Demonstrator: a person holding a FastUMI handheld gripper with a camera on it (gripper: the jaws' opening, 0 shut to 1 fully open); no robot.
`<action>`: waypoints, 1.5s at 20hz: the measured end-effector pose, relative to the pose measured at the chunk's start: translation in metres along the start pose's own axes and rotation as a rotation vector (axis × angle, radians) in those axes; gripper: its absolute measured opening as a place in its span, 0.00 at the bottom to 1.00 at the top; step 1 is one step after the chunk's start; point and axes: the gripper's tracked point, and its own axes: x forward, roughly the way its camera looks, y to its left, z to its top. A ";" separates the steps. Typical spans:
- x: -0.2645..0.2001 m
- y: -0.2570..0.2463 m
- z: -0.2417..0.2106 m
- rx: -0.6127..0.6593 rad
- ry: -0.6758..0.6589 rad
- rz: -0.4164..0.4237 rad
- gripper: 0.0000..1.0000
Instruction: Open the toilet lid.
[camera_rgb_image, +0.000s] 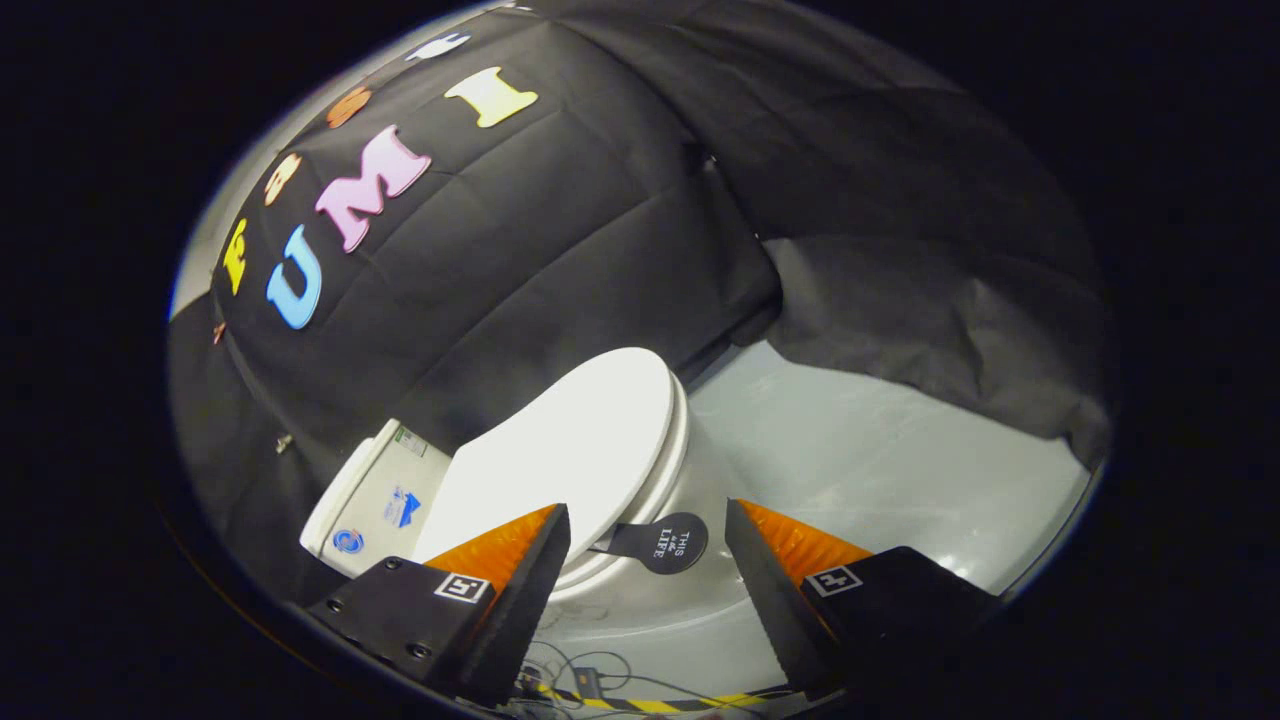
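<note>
The approach step is in hand. The tongs (648, 545) are spread and empty. The closed toilet lid (575, 450) is seen just ahead; its lift tab (662, 542) lies between the fingers and must be pinched next.

Toilet lid (580, 440) glossy, probably plastic; wall cloth (560, 230) matt, creased.

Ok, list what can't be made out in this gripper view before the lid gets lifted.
- Toilet lid: its near edge is hidden behind one finger of the open tool.
- Black tab between the fingers: how it joins the lid is covered.
- Tank: its labels are too small to tell.
- Cables under the fingers: cut off, ends unseen.
</note>
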 end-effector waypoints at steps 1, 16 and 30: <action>0.003 -0.003 -0.004 0.048 0.013 -0.005 0.99; 0.022 -0.012 -0.022 0.465 0.111 -0.018 0.08; -0.047 0.134 0.063 0.159 0.023 -0.011 0.05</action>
